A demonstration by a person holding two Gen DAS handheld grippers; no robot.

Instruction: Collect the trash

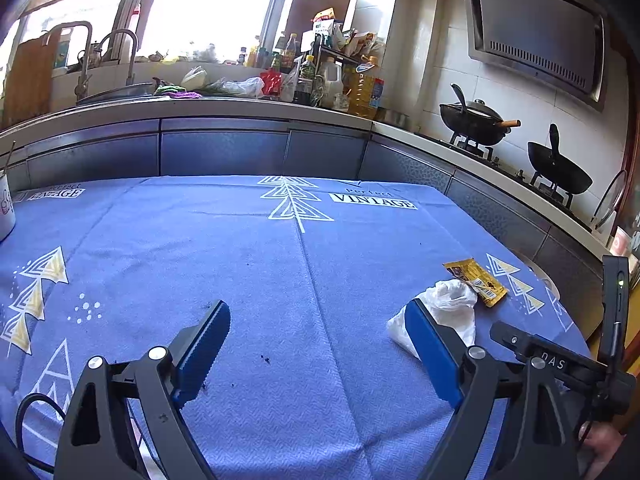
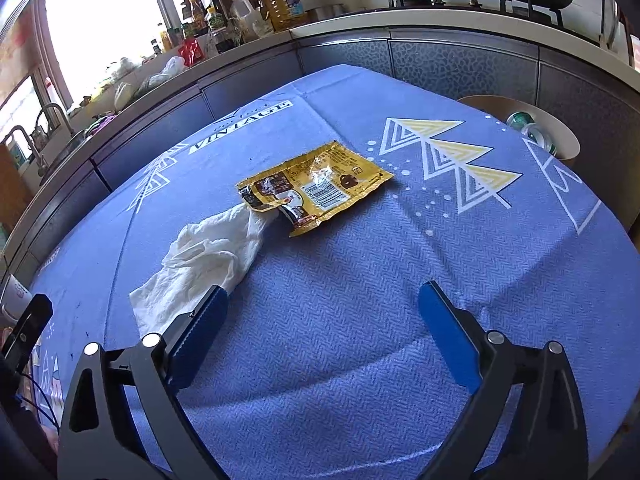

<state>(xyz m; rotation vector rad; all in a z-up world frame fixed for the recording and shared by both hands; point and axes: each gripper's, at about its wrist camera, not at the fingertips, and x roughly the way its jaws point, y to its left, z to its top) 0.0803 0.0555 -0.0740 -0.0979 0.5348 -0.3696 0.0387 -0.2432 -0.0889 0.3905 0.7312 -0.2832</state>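
Observation:
A crumpled white tissue [image 2: 208, 256] lies on the blue tablecloth [image 2: 360, 300], and a torn yellow snack wrapper [image 2: 316, 188] lies flat just beyond it, touching its far end. My right gripper [image 2: 322, 296] stands open above the cloth, short of both, its left finger beside the tissue's near edge; nothing is between its pads. In the left wrist view the tissue [image 1: 448, 308] and the wrapper [image 1: 478, 282] lie at the right. My left gripper [image 1: 318, 314] is open over bare cloth, its right finger in front of the tissue.
A bin with a white rim [image 2: 556, 128] holding cans stands beyond the table's far right edge. A white cup [image 1: 6, 208] stands at the table's left edge. Grey cabinets [image 1: 224, 152] and a cluttered counter with two woks [image 1: 476, 118] run behind the table.

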